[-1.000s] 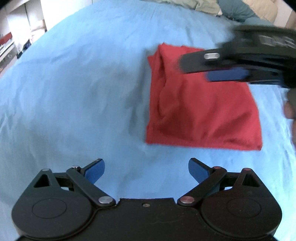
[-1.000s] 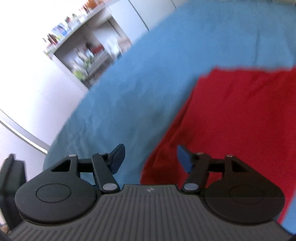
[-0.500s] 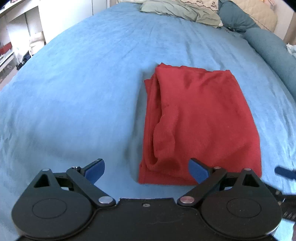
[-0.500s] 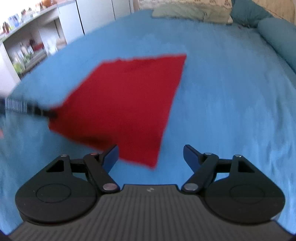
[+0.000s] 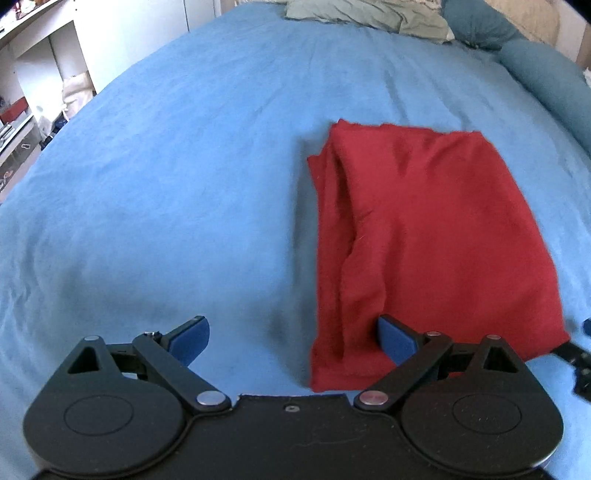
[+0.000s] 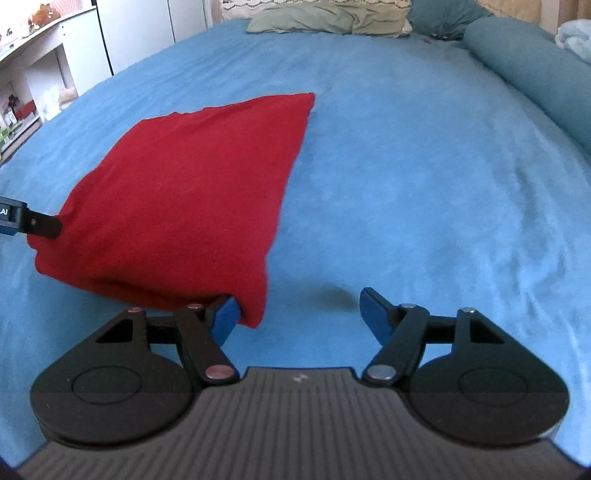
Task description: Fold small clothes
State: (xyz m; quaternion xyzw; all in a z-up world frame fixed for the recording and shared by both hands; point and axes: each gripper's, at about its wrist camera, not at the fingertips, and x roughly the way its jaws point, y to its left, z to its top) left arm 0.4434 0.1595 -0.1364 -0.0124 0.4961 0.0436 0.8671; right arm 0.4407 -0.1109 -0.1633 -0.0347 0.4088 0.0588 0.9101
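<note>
Your left gripper point(image 5: 291, 341) has its fingers wide apart and holds nothing — its right finger point(image 5: 397, 339) is over the near edge of the red folded garment point(image 5: 424, 236). Your right gripper point(image 6: 299, 317) is also spread apart, its left finger point(image 6: 225, 319) at the near right corner of the garment. The garment lies flat on the blue bed point(image 5: 166, 184), with pillows point(image 6: 325, 16) at the far end.

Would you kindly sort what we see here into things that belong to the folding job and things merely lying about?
Belongs to the job:
red garment, lying folded
blue bedspread, the folding surface
left gripper, open
right gripper, open

Lying about:
green pillow
teal bolster
white shelves
</note>
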